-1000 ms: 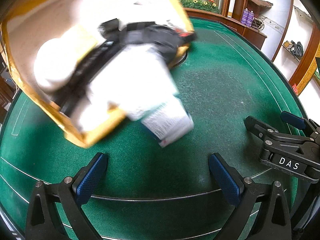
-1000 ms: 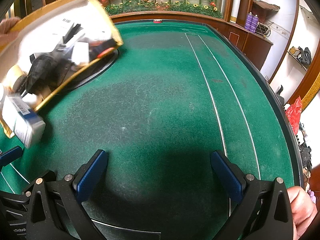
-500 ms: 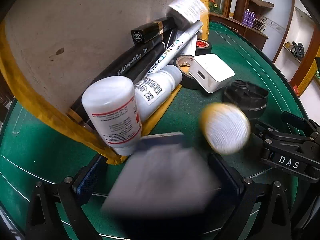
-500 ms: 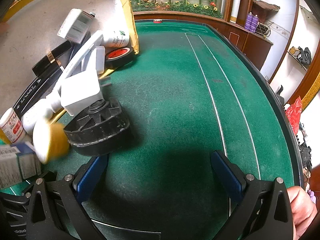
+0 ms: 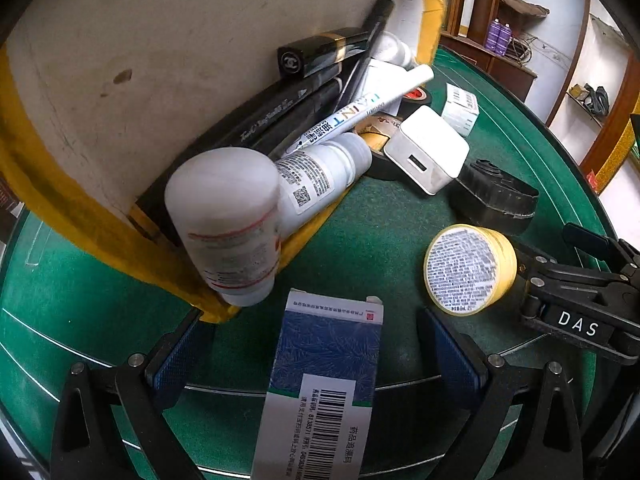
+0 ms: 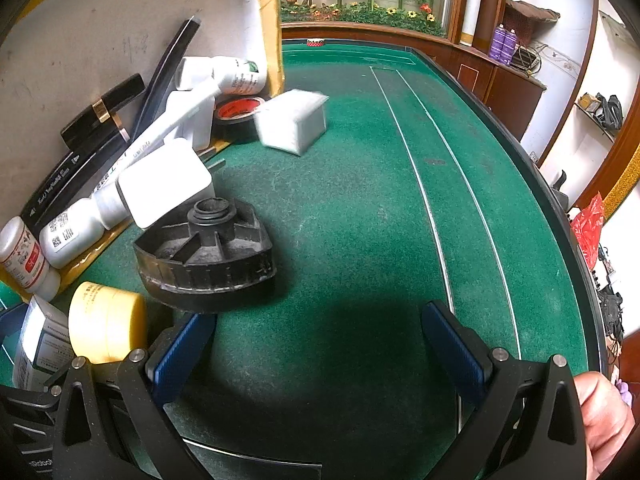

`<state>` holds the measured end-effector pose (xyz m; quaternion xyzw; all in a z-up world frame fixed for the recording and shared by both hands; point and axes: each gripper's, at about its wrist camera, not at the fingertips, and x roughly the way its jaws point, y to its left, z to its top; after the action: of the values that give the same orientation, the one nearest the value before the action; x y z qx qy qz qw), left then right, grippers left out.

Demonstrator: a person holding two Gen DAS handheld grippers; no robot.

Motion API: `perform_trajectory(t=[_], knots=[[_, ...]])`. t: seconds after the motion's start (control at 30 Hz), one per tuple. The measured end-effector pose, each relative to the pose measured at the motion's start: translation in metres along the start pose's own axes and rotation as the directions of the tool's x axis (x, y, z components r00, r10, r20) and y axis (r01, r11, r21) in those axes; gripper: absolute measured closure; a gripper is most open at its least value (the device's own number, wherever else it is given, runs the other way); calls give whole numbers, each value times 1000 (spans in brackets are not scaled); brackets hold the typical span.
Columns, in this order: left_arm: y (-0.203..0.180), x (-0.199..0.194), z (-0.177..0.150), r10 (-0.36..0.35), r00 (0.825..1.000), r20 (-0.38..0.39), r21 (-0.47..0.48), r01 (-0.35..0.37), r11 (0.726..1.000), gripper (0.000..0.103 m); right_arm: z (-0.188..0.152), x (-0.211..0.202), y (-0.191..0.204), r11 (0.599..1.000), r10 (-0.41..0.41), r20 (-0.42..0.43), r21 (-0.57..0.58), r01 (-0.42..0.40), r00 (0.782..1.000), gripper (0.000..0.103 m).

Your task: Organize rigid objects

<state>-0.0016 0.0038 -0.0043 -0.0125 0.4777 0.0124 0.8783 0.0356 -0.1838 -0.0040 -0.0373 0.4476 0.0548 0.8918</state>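
Observation:
A yellow-rimmed tray [image 5: 80,208] stands tipped on edge on the green table, with bottles [image 5: 228,220], a white paint marker [image 5: 360,112], a black Chanel tube [image 5: 320,56] and tape rolls spilling from it. A blue and white medicine box [image 5: 324,376] lies between the fingers of my open left gripper [image 5: 316,352]. A yellow jar [image 5: 468,268], a black ribbed cap [image 5: 496,196] and a white charger [image 5: 428,152] lie on the felt. My right gripper [image 6: 320,348] is open and empty; the black cap [image 6: 204,248] and yellow jar [image 6: 104,324] lie at its left.
A small white box [image 6: 292,120] is blurred beyond the tray. The table's raised dark rim [image 6: 552,200] curves along the right. White lines run across the felt. Wooden cabinets and a planter stand behind the table.
The tray tipped up and its contents slid out onto the felt. The blue box, yellow jar, black cap and charger landed and came to rest. Both grippers stayed put.

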Motion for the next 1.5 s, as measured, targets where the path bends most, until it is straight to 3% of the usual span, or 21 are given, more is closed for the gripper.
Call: perform_trajectory(t=[1.5], knots=[[3, -9, -8, 15, 1000, 7, -23, -14, 1000, 0, -1, -1, -1, 1000, 0, -1, 1, 0, 1000, 0]])
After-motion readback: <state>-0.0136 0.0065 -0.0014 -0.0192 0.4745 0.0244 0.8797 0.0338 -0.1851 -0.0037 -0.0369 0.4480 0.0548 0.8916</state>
